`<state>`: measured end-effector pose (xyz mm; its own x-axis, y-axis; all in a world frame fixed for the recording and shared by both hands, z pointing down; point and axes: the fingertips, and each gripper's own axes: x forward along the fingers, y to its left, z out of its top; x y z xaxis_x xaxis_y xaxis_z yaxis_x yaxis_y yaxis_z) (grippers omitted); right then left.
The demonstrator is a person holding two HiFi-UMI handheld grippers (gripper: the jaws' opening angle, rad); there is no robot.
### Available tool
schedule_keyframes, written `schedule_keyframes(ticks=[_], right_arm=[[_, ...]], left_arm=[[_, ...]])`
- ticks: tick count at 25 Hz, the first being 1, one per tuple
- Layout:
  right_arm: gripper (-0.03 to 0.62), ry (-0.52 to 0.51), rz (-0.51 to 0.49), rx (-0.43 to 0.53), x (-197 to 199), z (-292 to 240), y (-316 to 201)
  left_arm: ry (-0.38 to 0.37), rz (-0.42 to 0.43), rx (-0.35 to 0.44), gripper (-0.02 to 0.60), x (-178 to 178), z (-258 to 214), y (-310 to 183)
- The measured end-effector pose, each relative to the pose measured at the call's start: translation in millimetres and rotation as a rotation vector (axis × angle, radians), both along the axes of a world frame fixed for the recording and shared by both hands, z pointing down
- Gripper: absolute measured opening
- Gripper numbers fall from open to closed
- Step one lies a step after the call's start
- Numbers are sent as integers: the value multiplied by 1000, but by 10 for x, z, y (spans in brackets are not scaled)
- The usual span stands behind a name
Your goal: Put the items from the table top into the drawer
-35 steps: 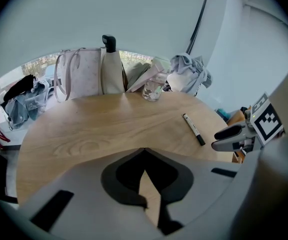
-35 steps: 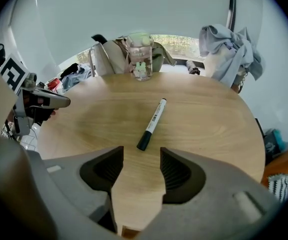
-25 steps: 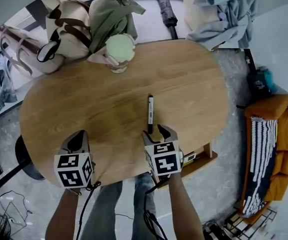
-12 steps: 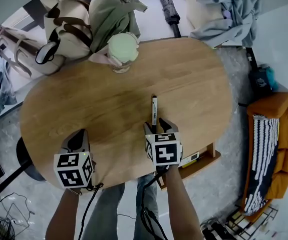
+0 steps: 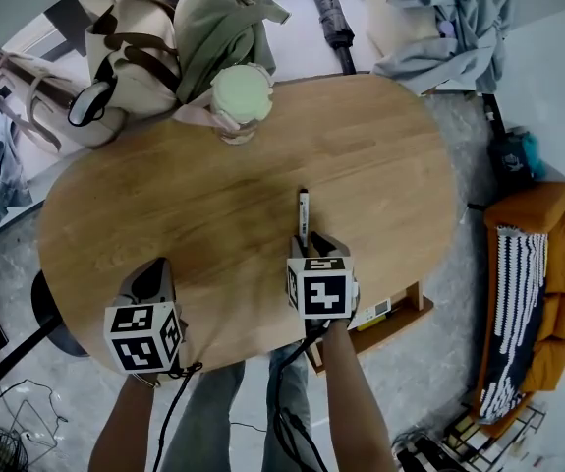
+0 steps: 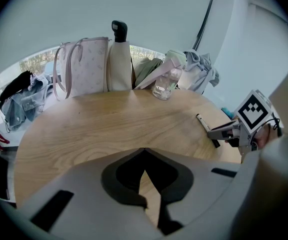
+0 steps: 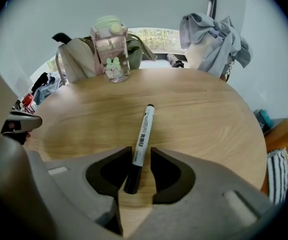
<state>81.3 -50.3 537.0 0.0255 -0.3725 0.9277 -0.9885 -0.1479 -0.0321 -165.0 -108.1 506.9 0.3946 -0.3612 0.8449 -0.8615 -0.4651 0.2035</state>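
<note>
A black-and-white marker [image 5: 303, 212] lies on the oval wooden table [image 5: 213, 195], pointing away from me. My right gripper [image 5: 308, 250] reaches steeply down over its near, black end. In the right gripper view the marker [image 7: 142, 131] runs between the right gripper [image 7: 140, 155] jaws, which have just been closing and now touch it on both sides while it rests on the wood. My left gripper [image 5: 154, 269] hovers near the table's front left edge. In its own view the left gripper [image 6: 144, 153] is shut with nothing in it.
A clear bottle with a pale green lid [image 5: 240, 98] stands at the far side, backed by a beige bag [image 5: 130, 62] and a green garment [image 5: 218, 23]. A wooden drawer [image 5: 407, 315] sticks out below the table's near right edge. An orange seat [image 5: 533, 264] stands at the right.
My right gripper has shifted over the marker's near end and its jaws have narrowed onto it. The left gripper has stayed put.
</note>
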Motion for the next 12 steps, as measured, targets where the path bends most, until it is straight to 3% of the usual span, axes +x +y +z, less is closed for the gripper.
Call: schedule_keyframes(ticks=[12], right_arm=[[84,12,-4,3,20,1,23]], left_arm=[[-4,5,-2,-8,38,-11,111]])
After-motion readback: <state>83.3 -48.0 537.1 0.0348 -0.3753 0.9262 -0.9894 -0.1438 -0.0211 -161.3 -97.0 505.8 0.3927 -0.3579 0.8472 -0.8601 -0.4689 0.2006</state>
